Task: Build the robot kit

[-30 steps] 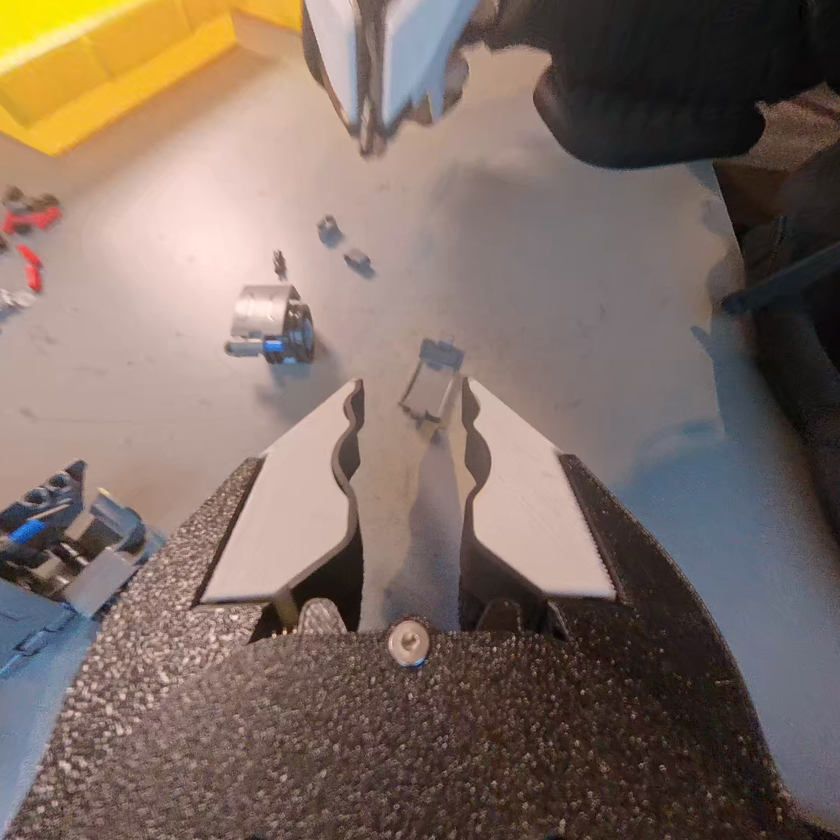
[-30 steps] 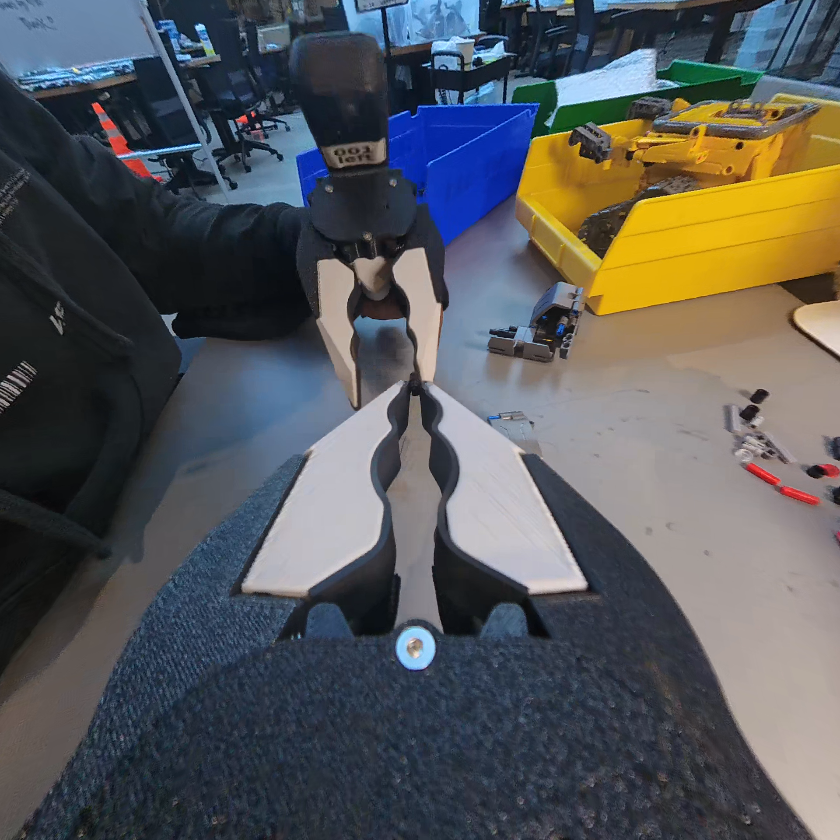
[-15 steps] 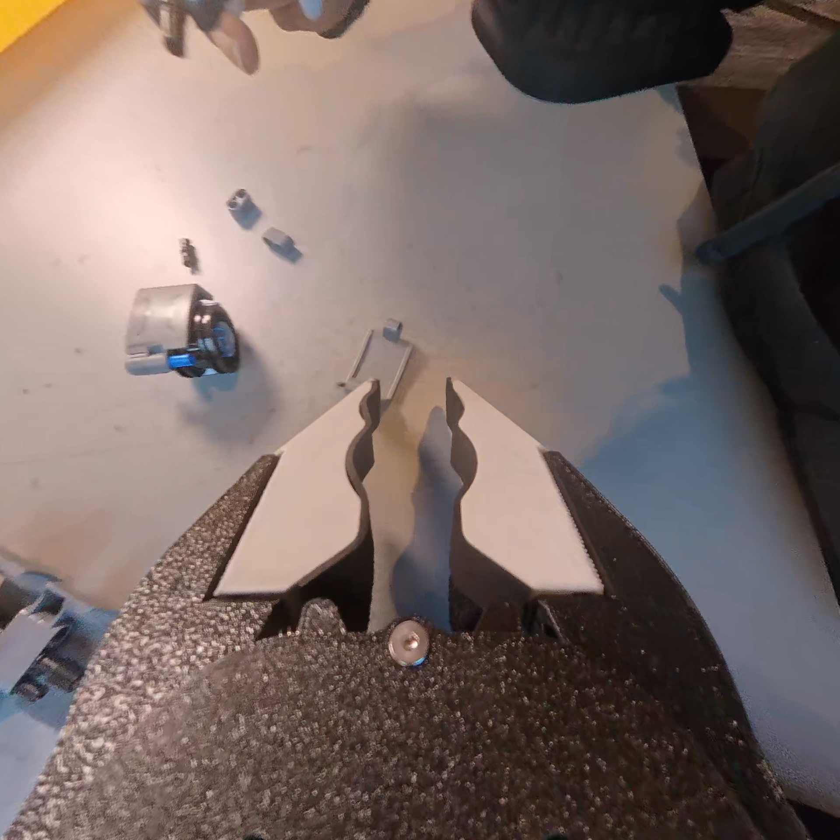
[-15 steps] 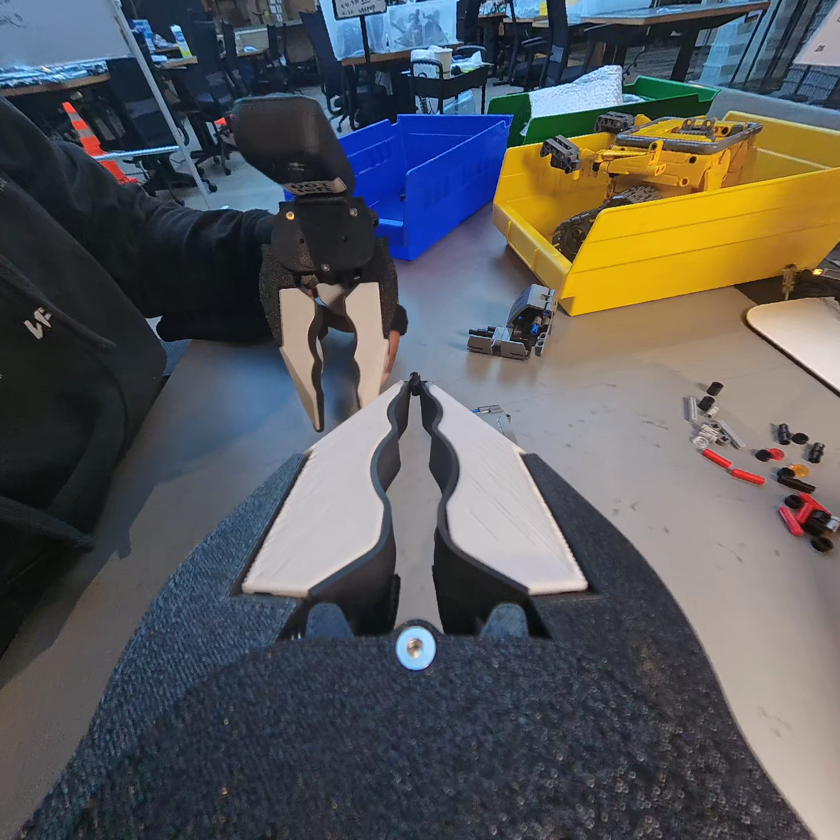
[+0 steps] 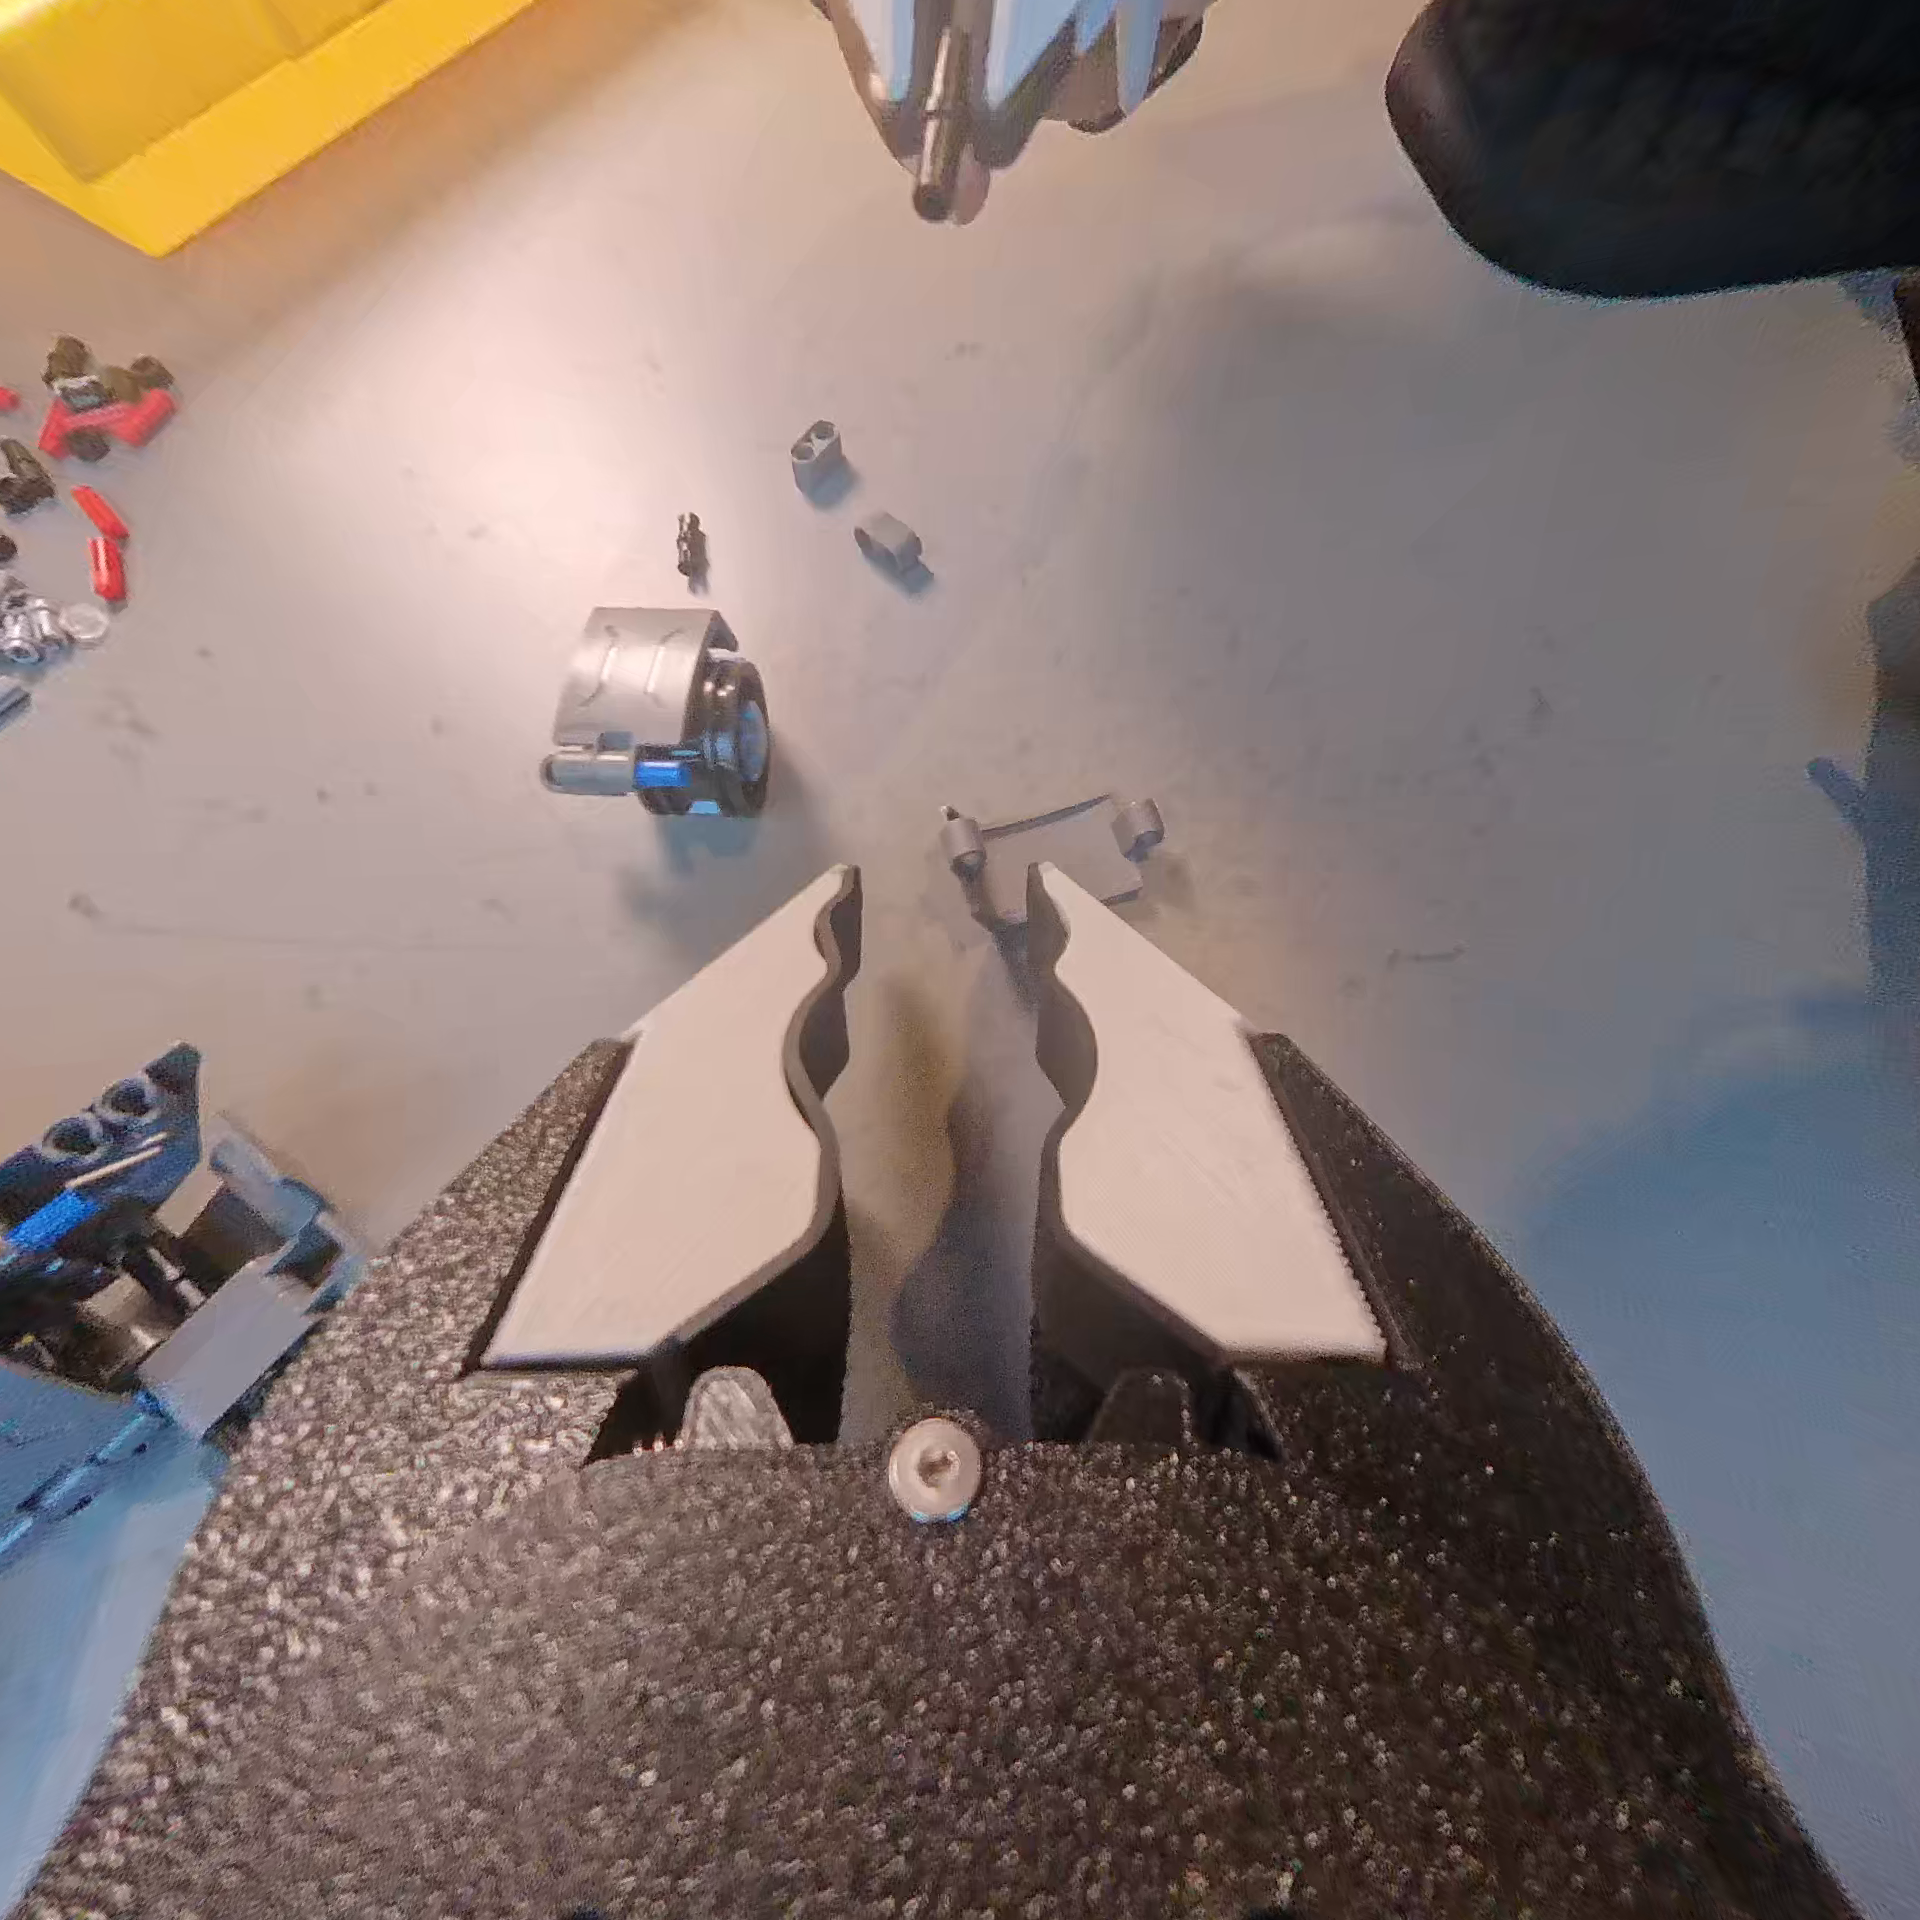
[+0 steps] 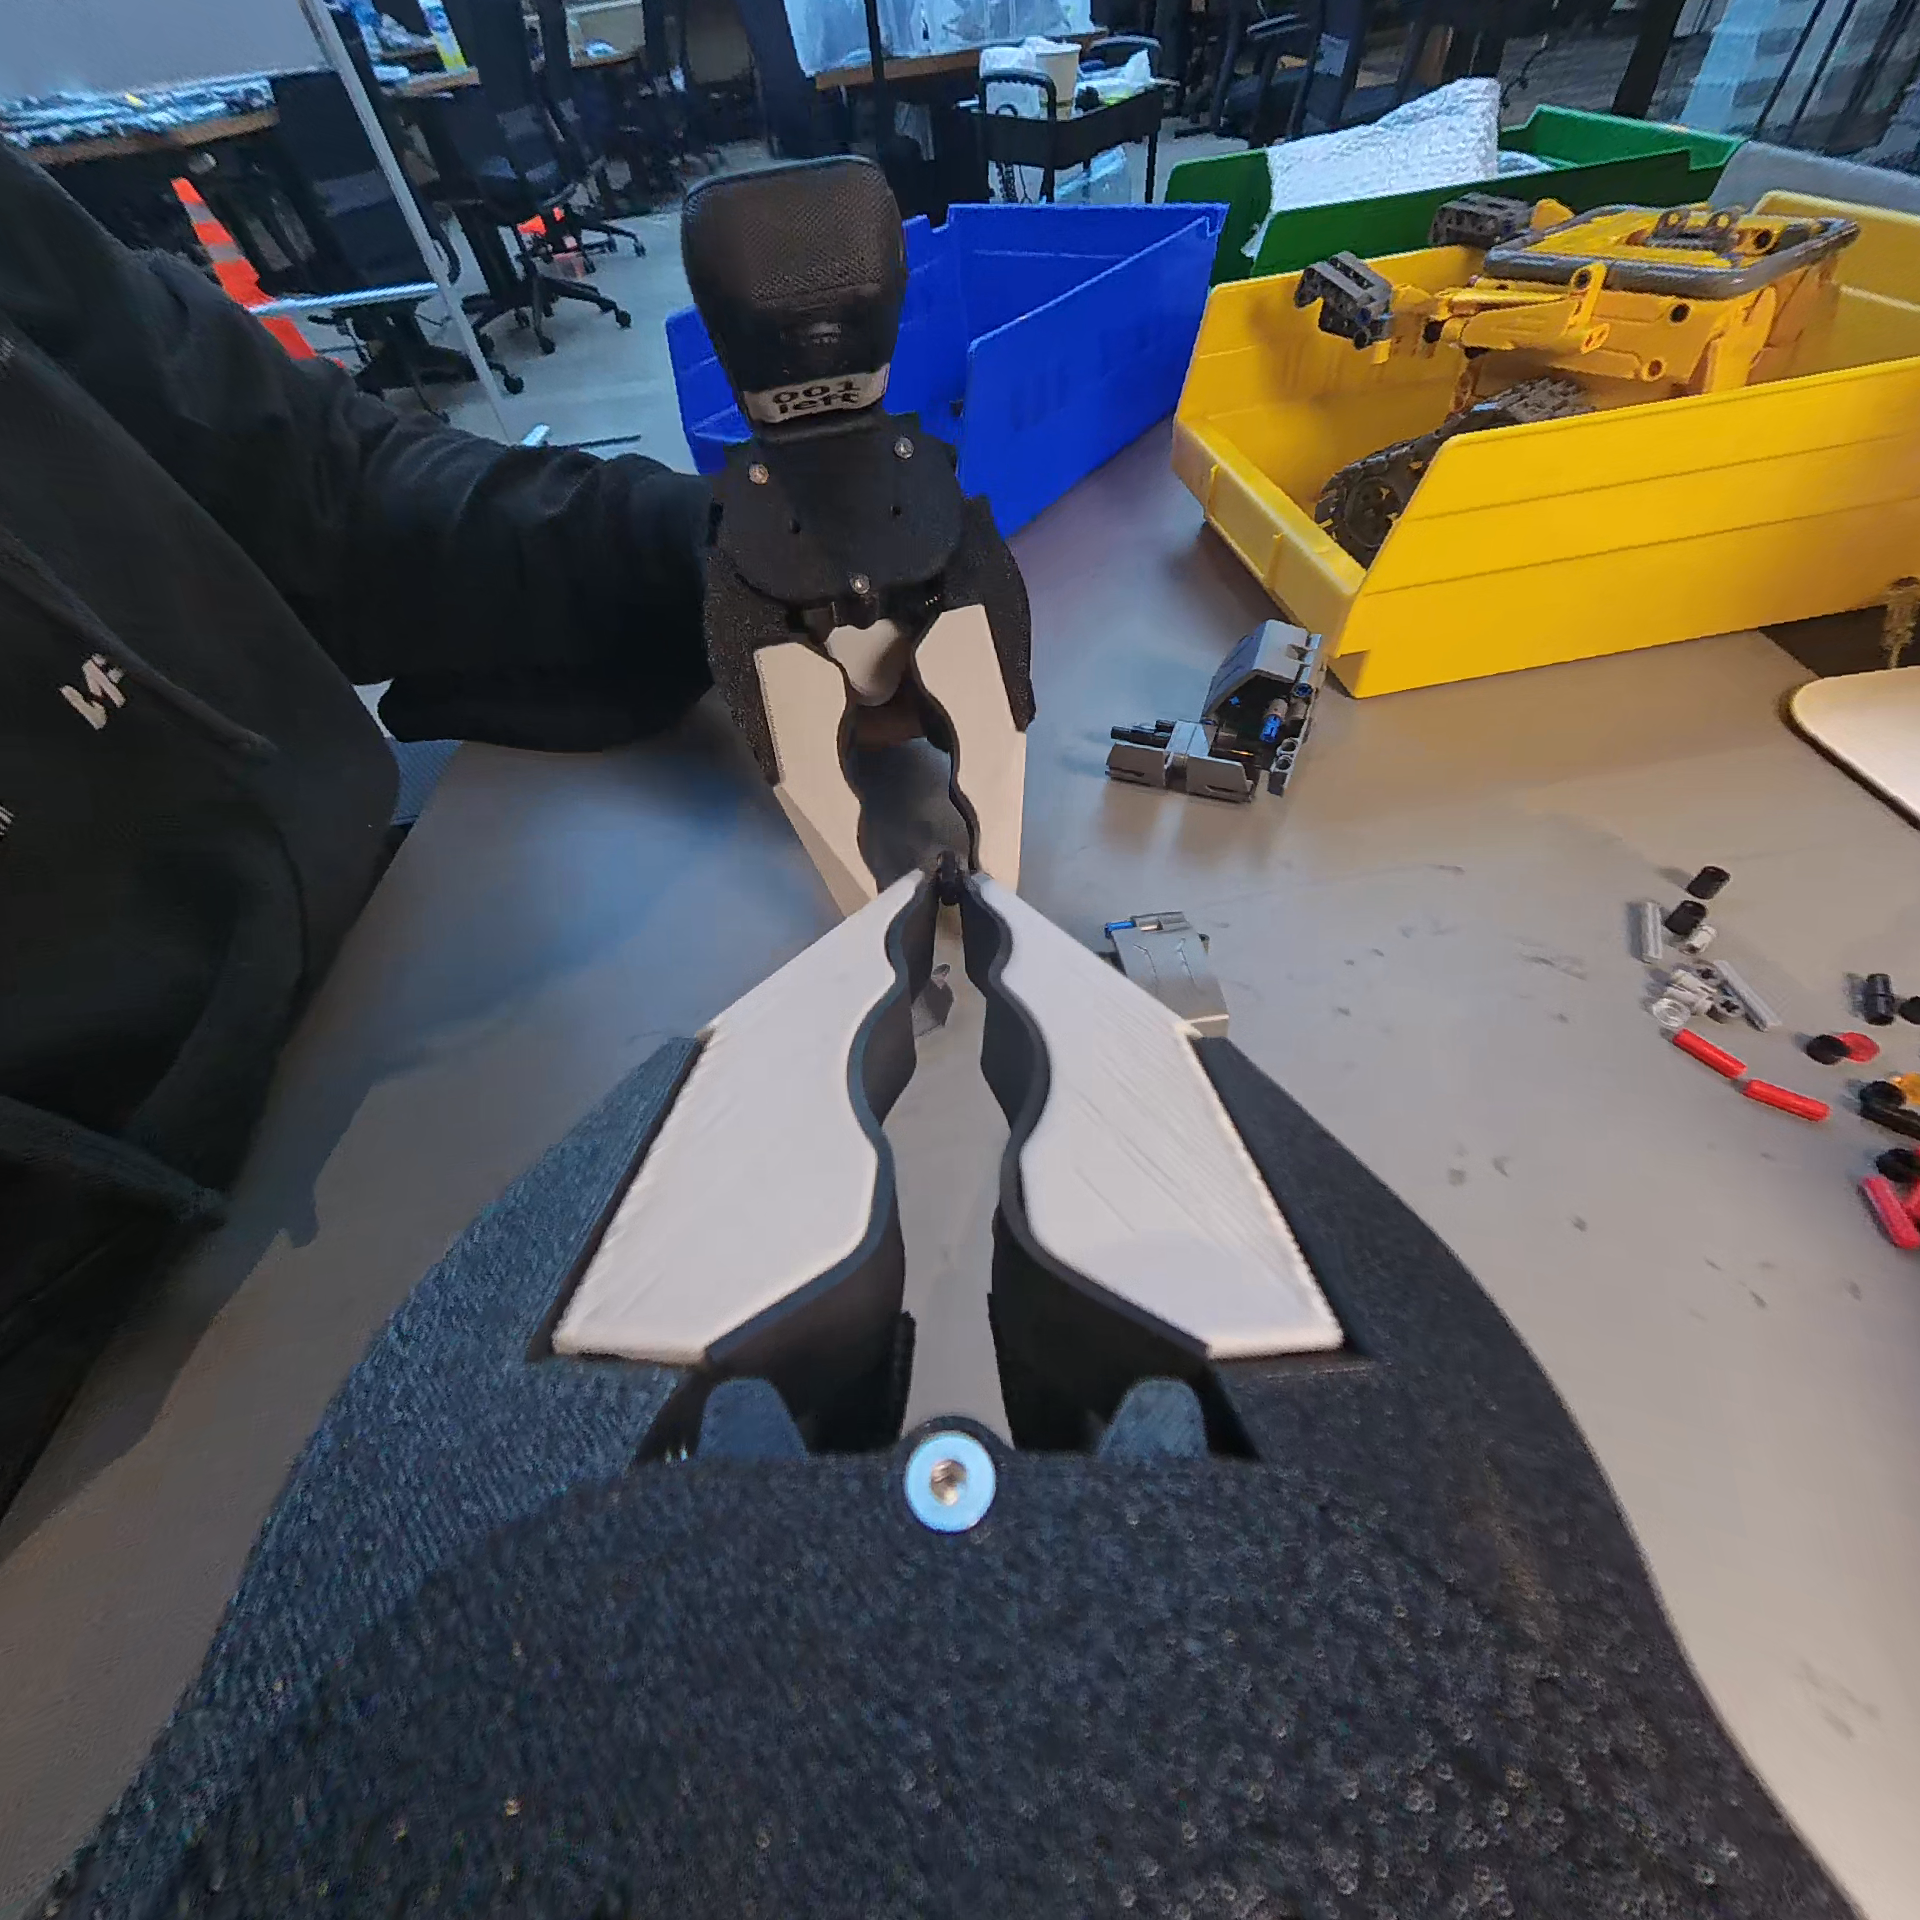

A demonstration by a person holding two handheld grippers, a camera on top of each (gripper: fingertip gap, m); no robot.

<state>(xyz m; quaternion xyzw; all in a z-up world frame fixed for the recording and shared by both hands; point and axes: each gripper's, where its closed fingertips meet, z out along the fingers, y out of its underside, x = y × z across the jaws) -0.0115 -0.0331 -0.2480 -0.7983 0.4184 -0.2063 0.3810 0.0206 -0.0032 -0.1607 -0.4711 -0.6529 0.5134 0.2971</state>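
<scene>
1. The left tongs (image 5: 943,883), at the centre of the left wrist view, stand parted with nothing between them, low over the grey tabletop (image 5: 1351,644). Their right tip overlaps a flat grey bracket piece (image 5: 1049,836) lying just ahead; whether it touches cannot be told.
2. The right tongs (image 6: 945,878), at the centre of the right wrist view, are pinched together on a small dark pin (image 6: 947,871) that pokes out at the very tips. Such a fingertip hold probably suits so tiny a part.
3. In the left wrist view the same tongs enter at the top edge, raised above the tabletop.
4. Left of centre in the left wrist view lies a grey curved piece with a black wheel (image 5: 665,717), blue pin beside it. Above it lie a tiny black pin (image 5: 690,542) and two small grey connectors (image 5: 854,499).
5. At the left edge, red and black small parts (image 5: 88,457) lie scattered, apparently sorted away from the working spot.
6. In the upper right of the right wrist view a yellow bin (image 6: 1558,520) holds a yellow brick-built vehicle (image 6: 1579,281); a blue bin (image 6: 1039,312) stands beside it, and a grey block assembly (image 6: 1226,727) lies in front.
</scene>
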